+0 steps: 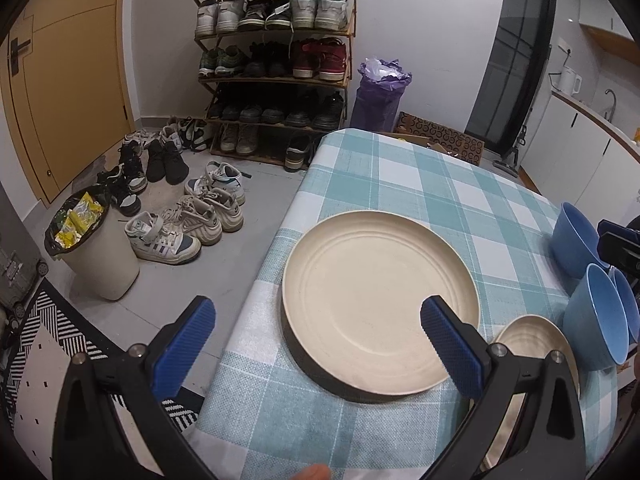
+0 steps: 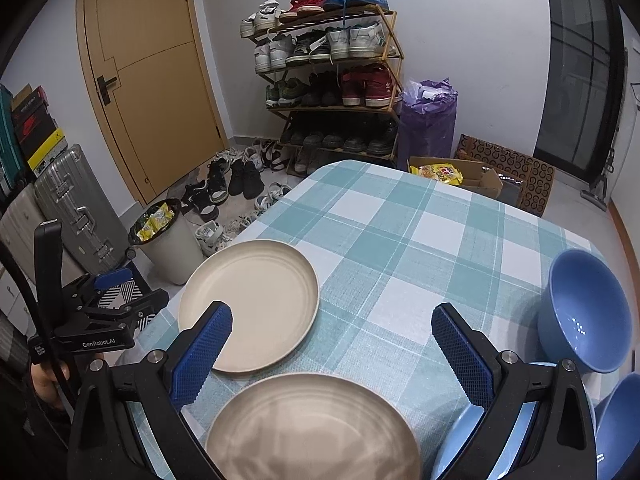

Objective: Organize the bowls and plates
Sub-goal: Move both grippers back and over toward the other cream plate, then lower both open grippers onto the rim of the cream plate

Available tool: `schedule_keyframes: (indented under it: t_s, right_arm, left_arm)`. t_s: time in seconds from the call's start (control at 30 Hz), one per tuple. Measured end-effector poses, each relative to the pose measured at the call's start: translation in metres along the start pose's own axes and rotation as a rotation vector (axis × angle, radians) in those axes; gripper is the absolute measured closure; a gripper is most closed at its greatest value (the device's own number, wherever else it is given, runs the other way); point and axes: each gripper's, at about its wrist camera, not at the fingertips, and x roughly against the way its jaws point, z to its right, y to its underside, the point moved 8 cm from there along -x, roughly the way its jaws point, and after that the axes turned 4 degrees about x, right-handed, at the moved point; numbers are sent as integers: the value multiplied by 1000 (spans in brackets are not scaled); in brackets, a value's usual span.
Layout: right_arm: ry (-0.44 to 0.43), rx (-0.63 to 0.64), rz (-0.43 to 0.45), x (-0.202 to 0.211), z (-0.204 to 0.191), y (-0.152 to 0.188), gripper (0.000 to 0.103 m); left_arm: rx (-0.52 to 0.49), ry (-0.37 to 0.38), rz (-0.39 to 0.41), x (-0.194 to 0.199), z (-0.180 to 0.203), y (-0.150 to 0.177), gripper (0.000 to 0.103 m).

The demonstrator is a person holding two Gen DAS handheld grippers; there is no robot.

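A large cream plate lies near the left edge of the checked table; it also shows in the right wrist view. A second cream plate lies to its right, close under the right gripper. Three blue bowls stand at the right: one farther back, two nearer. My left gripper is open and empty, above the large plate's near left rim. My right gripper is open and empty, above the second plate.
The table's left edge drops to a floor with a waste bin, loose shoes and a shoe rack. A purple bag and a cardboard box stand beyond the far edge. Suitcases stand at the left.
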Motion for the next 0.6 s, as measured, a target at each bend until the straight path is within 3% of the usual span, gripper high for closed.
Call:
schedule_keyframes:
  t_s: [0.6]
  right_arm:
    - [-36,-46,-68,-62,-13,4,1]
  left_arm:
    - [66,-28,-58,-30,-25,11,2]
